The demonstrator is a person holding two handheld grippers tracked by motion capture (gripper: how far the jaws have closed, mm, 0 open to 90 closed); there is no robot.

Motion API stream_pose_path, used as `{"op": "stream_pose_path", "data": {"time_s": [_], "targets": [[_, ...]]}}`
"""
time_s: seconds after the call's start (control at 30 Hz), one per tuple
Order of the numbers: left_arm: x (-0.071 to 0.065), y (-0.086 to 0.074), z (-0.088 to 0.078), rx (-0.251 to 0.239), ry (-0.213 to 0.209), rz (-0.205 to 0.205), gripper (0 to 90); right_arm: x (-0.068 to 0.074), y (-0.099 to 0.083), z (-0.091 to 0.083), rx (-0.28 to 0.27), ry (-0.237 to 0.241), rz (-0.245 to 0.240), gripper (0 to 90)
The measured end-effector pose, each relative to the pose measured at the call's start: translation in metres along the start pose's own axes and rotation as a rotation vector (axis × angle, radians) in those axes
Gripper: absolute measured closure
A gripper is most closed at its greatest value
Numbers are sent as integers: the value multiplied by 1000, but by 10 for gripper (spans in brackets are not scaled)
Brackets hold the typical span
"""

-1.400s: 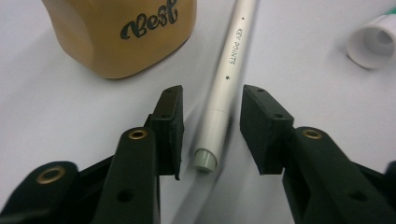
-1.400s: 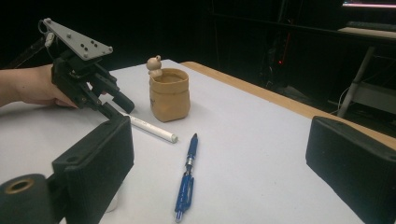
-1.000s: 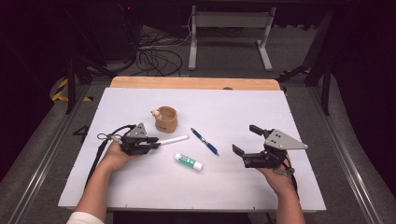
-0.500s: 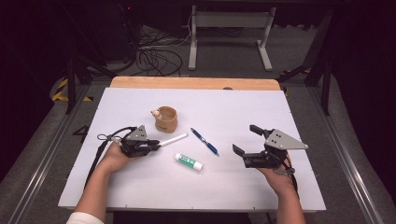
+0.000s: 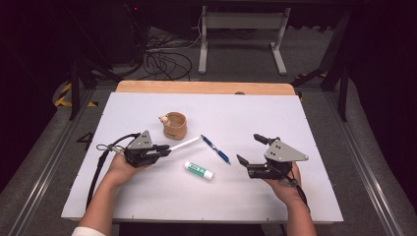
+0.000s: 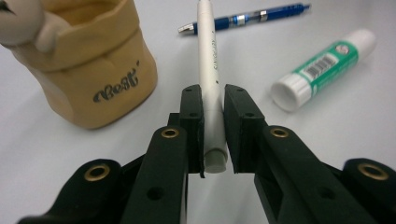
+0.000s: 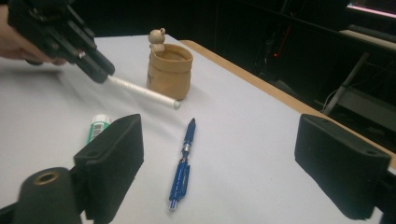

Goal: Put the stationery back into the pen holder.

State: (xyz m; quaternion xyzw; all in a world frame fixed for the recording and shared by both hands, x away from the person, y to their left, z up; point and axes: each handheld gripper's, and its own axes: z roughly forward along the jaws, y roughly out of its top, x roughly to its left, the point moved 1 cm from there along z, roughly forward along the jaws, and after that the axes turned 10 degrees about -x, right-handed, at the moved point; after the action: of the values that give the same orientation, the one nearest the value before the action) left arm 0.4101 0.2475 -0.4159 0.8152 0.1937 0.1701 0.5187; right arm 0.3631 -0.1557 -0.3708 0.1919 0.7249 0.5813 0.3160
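The left gripper point(image 5: 164, 149) has its jaws clamped on the blunt end of a white pen point(image 6: 208, 88). In the left gripper view the two black pads press on either side of the barrel, whose flat end sits just inside them. In the high view the pen point(image 5: 186, 143) reaches from the jaws toward the middle of the tabletop point(image 5: 246, 110), its far tip just short of the near end of a blue pen point(image 5: 215, 149). In the right gripper view the white pen point(image 7: 142, 93) appears to hang slightly above the surface, with a faint shadow under it.

A tan cup point(image 5: 174, 126) with a small figure on its rim stands just behind the white pen, toward the far edge and left of centre. The word on its side is seen in the left gripper view point(image 6: 88, 65). A glue stick point(image 5: 199, 170) with a green label and white cap lies nearer the front edge, close to the middle, apart from both pens.

The right gripper point(image 5: 249, 150) is held over the right half of the tabletop, well apart from the glue stick and the blue pen. Its jaws stand wide, though they have just been closing a little, and nothing is between them. In the right gripper view the blue pen point(image 7: 183, 161) lies on the surface beyond the two pads.
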Motion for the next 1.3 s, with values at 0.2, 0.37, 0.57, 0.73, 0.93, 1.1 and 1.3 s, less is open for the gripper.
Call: {"op": "stream_pose_path", "data": {"time_s": [0.2,0.37,0.57,0.73,0.93,1.1,1.3], "targets": [[-10,13,-2,-51,-32,-30,784,14,0,10,44,0,-137,284],[-23,25,2,-54,-35,-44,784,22,-1,17,65,3,-195,344],[-42,36,12,-19,-28,-46,784,30,-4,24,96,13,-241,403],[-57,44,21,9,-15,-25,784,38,-5,30,104,23,-277,461],[-67,50,26,22,-14,-18,784,53,-10,43,126,46,-355,513],[-72,53,30,40,-13,-12,784,63,-11,50,122,41,-428,535],[-80,55,35,49,-30,-13,784,75,-14,56,138,43,-538,555]]}}
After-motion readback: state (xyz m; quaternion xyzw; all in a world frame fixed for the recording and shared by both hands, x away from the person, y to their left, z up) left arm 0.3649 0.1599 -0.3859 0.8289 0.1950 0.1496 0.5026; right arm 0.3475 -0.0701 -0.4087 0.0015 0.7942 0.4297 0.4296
